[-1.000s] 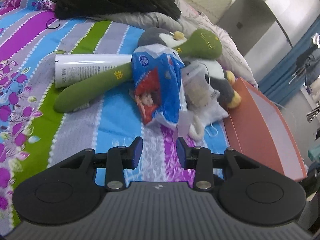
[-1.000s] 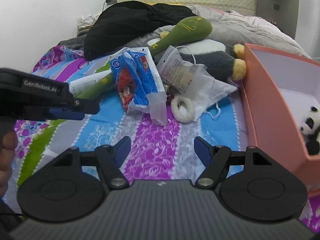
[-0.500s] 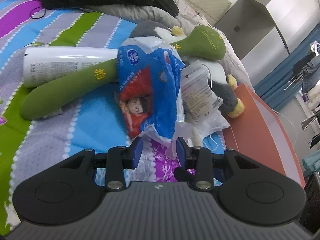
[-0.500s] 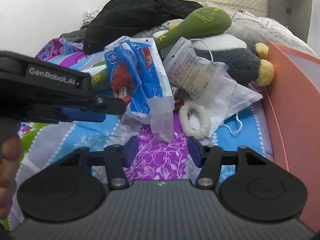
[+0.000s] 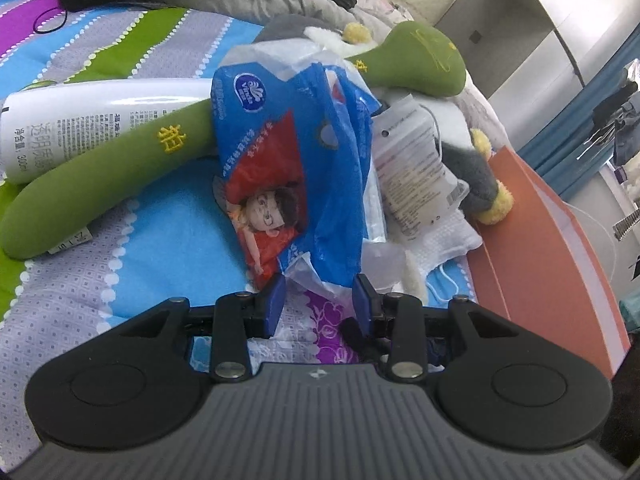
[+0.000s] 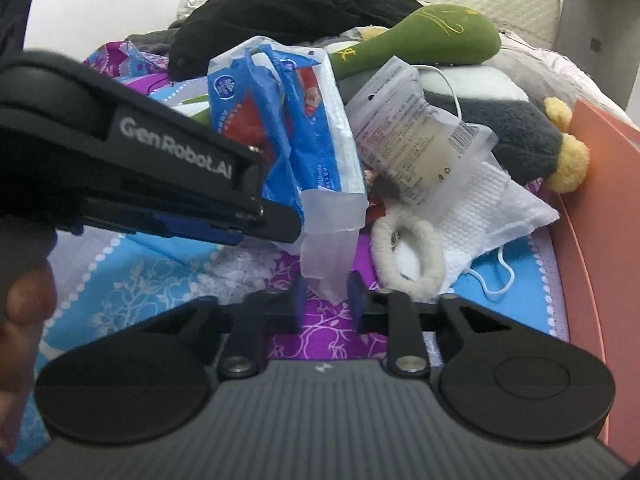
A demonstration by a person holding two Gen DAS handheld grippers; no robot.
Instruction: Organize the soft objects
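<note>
In the left wrist view our left claw (image 5: 319, 300) stands apart around the blue tissue pack's (image 5: 292, 168) lower corner, the pack running up the frame. Our right claw (image 6: 326, 300) has just been closing on the pack's clear plastic tail (image 6: 332, 240).

Green plush (image 5: 100, 184) passes under tissue pack (image 5: 292, 168), middle hidden. Penguin (image 6: 516, 128) mostly buried beside pack. Bottle (image 5: 92, 108) cut at frame edge.
</note>
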